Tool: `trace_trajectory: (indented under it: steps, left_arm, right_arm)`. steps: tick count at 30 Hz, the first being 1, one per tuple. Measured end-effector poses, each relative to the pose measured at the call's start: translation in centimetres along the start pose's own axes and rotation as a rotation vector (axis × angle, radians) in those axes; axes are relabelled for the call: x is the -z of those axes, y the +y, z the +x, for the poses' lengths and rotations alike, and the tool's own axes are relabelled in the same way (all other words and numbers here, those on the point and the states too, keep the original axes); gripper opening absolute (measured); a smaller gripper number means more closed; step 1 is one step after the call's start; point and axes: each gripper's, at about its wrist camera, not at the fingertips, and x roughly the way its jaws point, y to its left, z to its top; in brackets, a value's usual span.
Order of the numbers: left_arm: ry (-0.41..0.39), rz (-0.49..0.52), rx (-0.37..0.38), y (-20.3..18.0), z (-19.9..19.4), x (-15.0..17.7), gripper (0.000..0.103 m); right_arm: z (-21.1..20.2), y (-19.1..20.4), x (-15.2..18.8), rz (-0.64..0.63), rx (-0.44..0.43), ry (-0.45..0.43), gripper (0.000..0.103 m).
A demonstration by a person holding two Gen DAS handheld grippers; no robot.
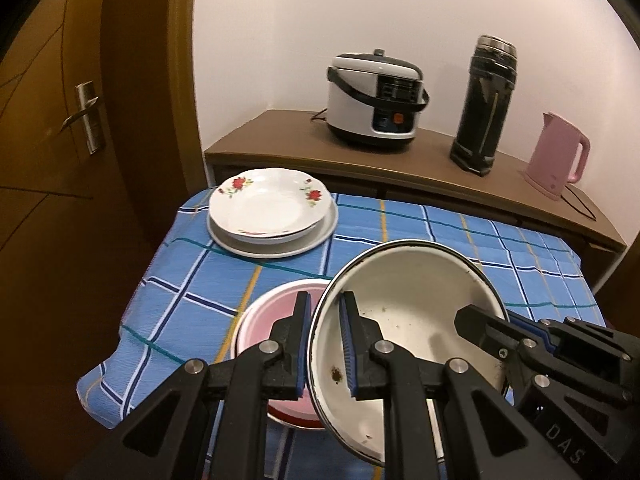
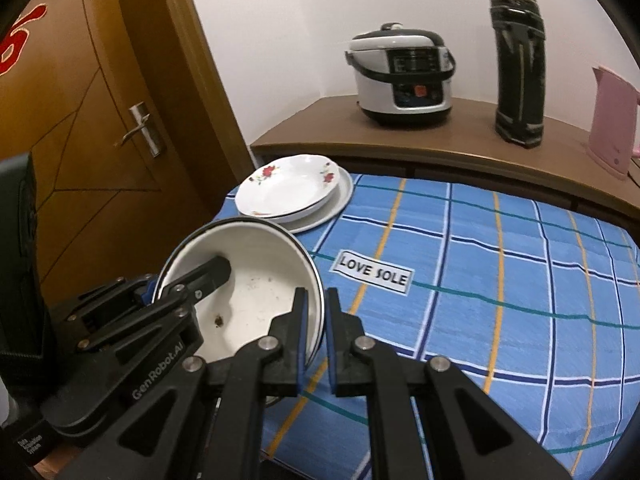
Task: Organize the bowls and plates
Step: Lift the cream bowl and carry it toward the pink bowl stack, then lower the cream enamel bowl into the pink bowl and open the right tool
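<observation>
A white enamel bowl [image 1: 416,300] with a dark rim and some specks inside is held tilted above the table by both grippers. My left gripper [image 1: 325,344] is shut on its left rim. My right gripper [image 2: 315,340] is shut on its right rim [image 2: 316,300]; it also shows in the left wrist view [image 1: 520,344]. The bowl also shows in the right wrist view [image 2: 256,280]. Under it a pink bowl [image 1: 272,312] stands on the cloth. A flowered white plate [image 1: 268,204] lies on a larger white plate [image 1: 320,236] at the far left corner, also in the right wrist view [image 2: 292,192].
The table has a blue checked cloth [image 2: 480,280] with a "LOVE SOLE" label [image 2: 372,276]. Behind it a brown sideboard [image 1: 400,164] holds a rice cooker [image 1: 376,100], a black thermos [image 1: 484,108] and a pink kettle [image 1: 556,156]. A wooden door [image 1: 80,120] is at the left.
</observation>
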Motion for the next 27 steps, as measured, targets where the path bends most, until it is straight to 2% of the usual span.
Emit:
trace_trajectory:
  steps: [11,27]
  left_arm:
    - [0.013,-0.041,-0.026,2.2,0.7,-0.1,0.018]
    - [0.091,-0.093,-0.033,4.0,3.6,0.4,0.018]
  right_arm:
    - [1.8,1.6,-0.6,-0.037,-0.009,0.03,0.008]
    - [5.1,2.1,-0.5,-0.052,-0.012,0.107,0.008]
